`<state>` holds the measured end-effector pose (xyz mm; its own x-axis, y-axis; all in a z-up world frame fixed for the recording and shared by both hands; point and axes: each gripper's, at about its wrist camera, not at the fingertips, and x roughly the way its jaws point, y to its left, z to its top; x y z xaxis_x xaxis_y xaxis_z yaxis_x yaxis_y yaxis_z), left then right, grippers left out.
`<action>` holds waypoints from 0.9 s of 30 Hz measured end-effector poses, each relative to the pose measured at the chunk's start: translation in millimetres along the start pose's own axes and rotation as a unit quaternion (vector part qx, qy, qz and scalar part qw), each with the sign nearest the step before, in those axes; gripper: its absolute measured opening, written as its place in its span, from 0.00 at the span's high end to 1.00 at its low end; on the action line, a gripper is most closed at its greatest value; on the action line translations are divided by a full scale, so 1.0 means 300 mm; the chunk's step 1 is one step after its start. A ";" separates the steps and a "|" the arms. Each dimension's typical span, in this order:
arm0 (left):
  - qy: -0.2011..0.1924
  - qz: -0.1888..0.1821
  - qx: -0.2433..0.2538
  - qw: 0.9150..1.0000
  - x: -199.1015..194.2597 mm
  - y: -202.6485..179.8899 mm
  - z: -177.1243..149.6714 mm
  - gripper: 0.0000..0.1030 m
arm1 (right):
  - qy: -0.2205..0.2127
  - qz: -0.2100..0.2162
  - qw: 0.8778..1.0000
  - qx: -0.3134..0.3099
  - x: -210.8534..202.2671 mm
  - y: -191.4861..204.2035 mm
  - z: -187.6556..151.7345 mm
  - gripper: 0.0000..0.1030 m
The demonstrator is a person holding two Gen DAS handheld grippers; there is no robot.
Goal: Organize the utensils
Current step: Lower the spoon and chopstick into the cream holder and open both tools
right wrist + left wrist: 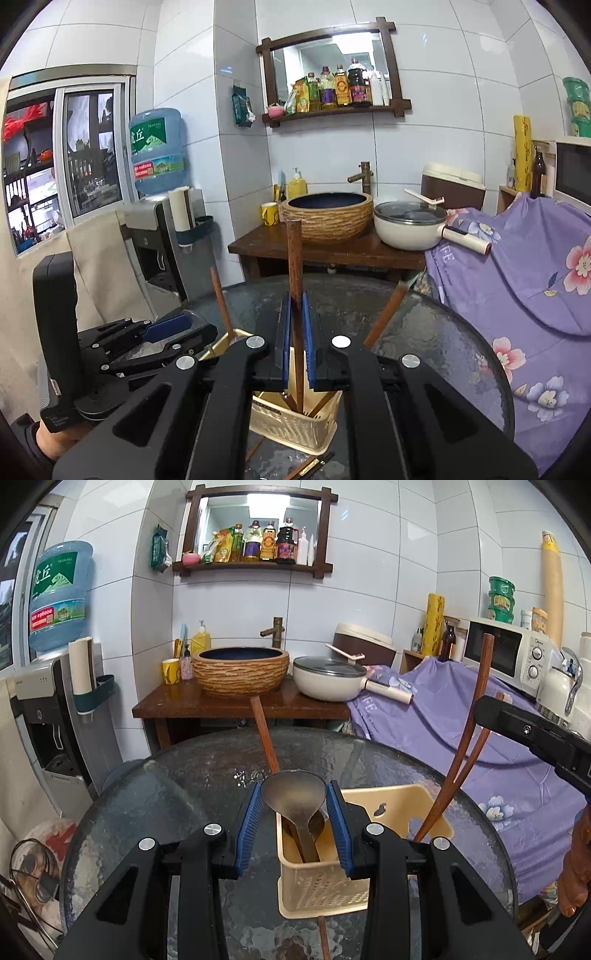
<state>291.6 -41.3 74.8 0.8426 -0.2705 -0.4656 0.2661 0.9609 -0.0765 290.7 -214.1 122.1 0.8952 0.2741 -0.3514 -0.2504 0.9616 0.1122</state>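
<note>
A beige plastic utensil basket (325,893) stands on the round glass table (177,794). My left gripper (294,823) is over its left end, its blue pads either side of a metal ladle (293,794) that stands bowl-up in the basket; pads look just apart from it. A wooden handle (263,734) rises behind. Two wooden utensils (469,716) lean in the basket's right end. In the right wrist view my right gripper (295,339) is shut on an upright wooden handle (294,258) standing in the basket (295,424). The left gripper (147,343) shows at the left there.
Chopsticks (314,465) lie on the table by the basket's near side. Behind the table are a wooden stand with a basin (240,672) and a white pan (328,679), a purple flowered cloth (461,720) at right, and a water dispenser (55,686) at left.
</note>
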 end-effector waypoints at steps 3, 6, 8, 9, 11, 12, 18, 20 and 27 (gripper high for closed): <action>0.008 0.005 0.008 1.000 0.013 -0.003 -0.023 0.66 | 0.007 0.003 1.000 0.000 0.012 -0.005 -0.023 0.93; 0.014 0.005 0.010 1.000 0.019 -0.006 -0.041 0.66 | 0.011 0.004 1.000 0.002 0.015 -0.009 -0.045 0.93; 0.018 0.005 0.011 1.000 0.026 -0.005 -0.049 0.66 | 0.013 0.005 1.000 0.003 0.018 -0.011 -0.054 0.93; 0.019 0.003 0.012 1.000 0.028 -0.007 -0.055 0.66 | 0.012 0.005 1.000 0.002 0.018 -0.011 -0.058 0.93; 0.021 0.005 0.020 1.000 0.032 -0.019 -0.063 0.66 | 0.012 0.004 1.000 -0.001 0.017 -0.008 -0.062 0.93; 0.022 0.007 0.025 0.999 0.035 -0.027 -0.067 0.66 | 0.015 0.004 1.000 -0.001 0.021 -0.008 -0.065 0.93; 0.021 0.008 0.026 0.999 0.035 -0.028 -0.078 0.66 | 0.014 0.006 1.000 -0.002 0.021 -0.007 -0.070 0.93; 0.017 0.010 0.027 0.999 0.024 -0.022 -0.075 0.65 | 0.012 0.006 1.000 -0.004 0.017 -0.008 -0.070 0.80; -0.013 0.026 0.047 0.998 -0.062 -0.022 -0.089 0.38 | -0.034 0.003 0.999 -0.016 -0.057 0.007 -0.072 0.45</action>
<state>261.8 -41.2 60.4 0.8683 -0.2227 -0.4432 0.2634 0.9642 0.0316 266.8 -216.4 108.2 0.9161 0.2797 -0.2873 -0.2667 0.9601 0.0845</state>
